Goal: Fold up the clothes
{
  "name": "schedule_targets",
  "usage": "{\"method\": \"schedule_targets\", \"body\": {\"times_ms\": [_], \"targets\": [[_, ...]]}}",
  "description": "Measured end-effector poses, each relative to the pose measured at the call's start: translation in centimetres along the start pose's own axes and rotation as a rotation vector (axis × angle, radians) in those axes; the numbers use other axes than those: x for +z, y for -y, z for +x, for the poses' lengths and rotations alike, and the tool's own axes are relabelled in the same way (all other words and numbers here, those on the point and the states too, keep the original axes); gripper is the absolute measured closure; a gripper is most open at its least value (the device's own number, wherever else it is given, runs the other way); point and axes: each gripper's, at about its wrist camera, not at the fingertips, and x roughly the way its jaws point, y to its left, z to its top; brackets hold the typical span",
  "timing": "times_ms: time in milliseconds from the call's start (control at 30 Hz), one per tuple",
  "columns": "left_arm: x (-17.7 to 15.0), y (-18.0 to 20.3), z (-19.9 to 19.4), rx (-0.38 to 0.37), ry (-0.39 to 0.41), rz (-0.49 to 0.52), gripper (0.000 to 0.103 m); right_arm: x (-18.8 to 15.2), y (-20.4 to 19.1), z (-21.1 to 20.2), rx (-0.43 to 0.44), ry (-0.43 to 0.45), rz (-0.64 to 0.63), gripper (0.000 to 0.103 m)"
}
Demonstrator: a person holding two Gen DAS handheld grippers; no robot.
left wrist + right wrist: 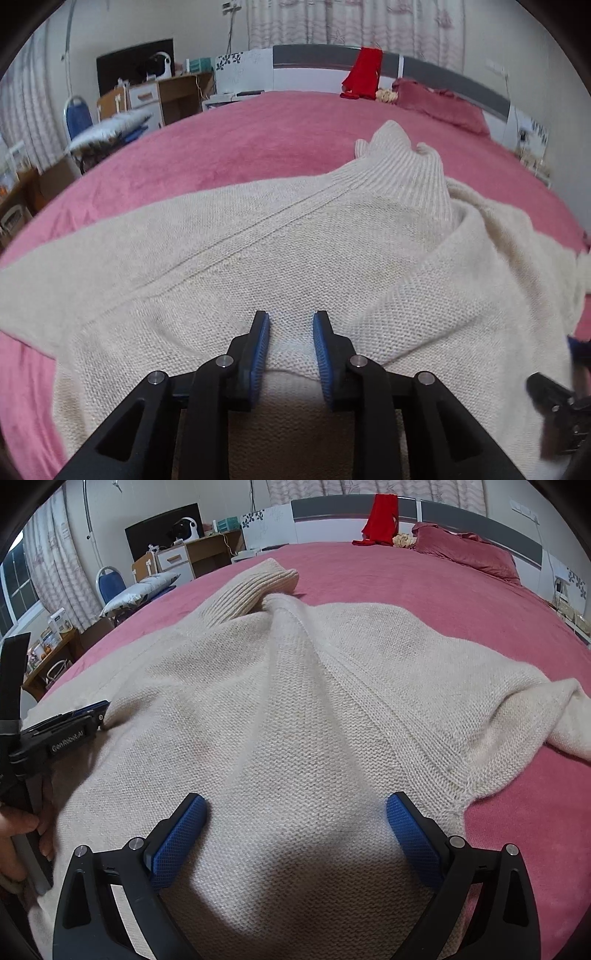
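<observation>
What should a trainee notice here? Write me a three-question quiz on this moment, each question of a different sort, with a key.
1. True or false: the right tongs are spread wide over the sweater.
2. Multiple choice: the bedcover under the sweater is A) pink, B) green, C) grey.
3. Short answer: which tongs have sweater knit bunched between their pads?

Key: 1 true; 2 A; 3 the left tongs.
</observation>
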Motion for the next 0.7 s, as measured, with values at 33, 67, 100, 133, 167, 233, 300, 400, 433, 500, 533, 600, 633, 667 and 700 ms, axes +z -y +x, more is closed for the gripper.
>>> {"method": "schedule_targets", "body": {"times_ms": [33, 67, 100, 133, 167, 233, 300, 400, 433, 500, 533, 600, 633, 667, 700], "targets": [[0.0, -0.1, 0.0, -0.002, 0.0, -0.001, 0.078, 0.1, 0.1, -0.1, 0.005, -0.011, 0.004, 0.004], [-0.1, 0.0, -0.1, 0.002, 0.0, 0.003, 0.078, 0.4, 0.5, -0.6, 0.029, -0.027, 0.023, 0.004], [-0.1, 0.1, 0.0, 0.01, 0.0, 0.011, 0.078, 0.6, 1.6, -1.3, 0.061, -0.027, 0.064, 0.004], [-0.1, 0.4, 0.1, 0.018, -0.001, 0.018, 0.078, 0.9, 2.7, -2.0, 0.094, -0.028, 0.106, 0.004], [-0.2, 0.5, 0.1, 0.026, -0.001, 0.026, 0.078, 1.1, 3.9, -2.7, 0.12, -0.027, 0.148, 0.004], [-0.3, 0.9, 0.1, 0.04, -0.002, 0.037, 0.078, 1.7, 8.1, -4.3, 0.056, -0.012, 0.248, 0.004], [-0.2, 1.0, 0.3, 0.046, -0.004, 0.042, 0.078, 2.2, 12.4, -5.5, -0.023, -0.014, 0.348, 0.004], [0.2, 0.9, 0.7, 0.043, -0.006, 0.039, 0.078, 3.6, 19.5, -6.6, -0.11, -0.035, 0.511, 0.004], [0.2, 0.9, 0.7, 0.043, -0.006, 0.039, 0.078, 4.5, 21.2, -6.9, -0.129, -0.042, 0.541, 0.004], [0.2, 0.9, 0.7, 0.044, -0.006, 0.039, 0.078, 6.3, 23.8, -7.0, -0.165, -0.065, 0.571, 0.004], [0.2, 1.0, 0.7, 0.046, -0.007, 0.04, 0.078, 7.0, 24.8, -6.6, -0.154, -0.072, 0.599, 0.004], [0.2, 1.0, 0.8, 0.049, -0.007, 0.043, 0.078, 8.5, 26.7, -5.8, -0.131, -0.089, 0.656, 0.004], [0.2, 1.1, 0.8, 0.05, -0.007, 0.044, 0.078, 8.6, 27.4, -4.9, -0.127, -0.115, 0.698, 0.004], [0.2, 1.1, 0.8, 0.051, -0.007, 0.045, 0.078, 8.7, 28.1, -3.9, -0.124, -0.142, 0.741, 0.004], [0.2, 1.1, 0.8, 0.052, -0.007, 0.046, 0.078, 8.8, 28.8, -3.0, -0.12, -0.169, 0.783, 0.004]]}}
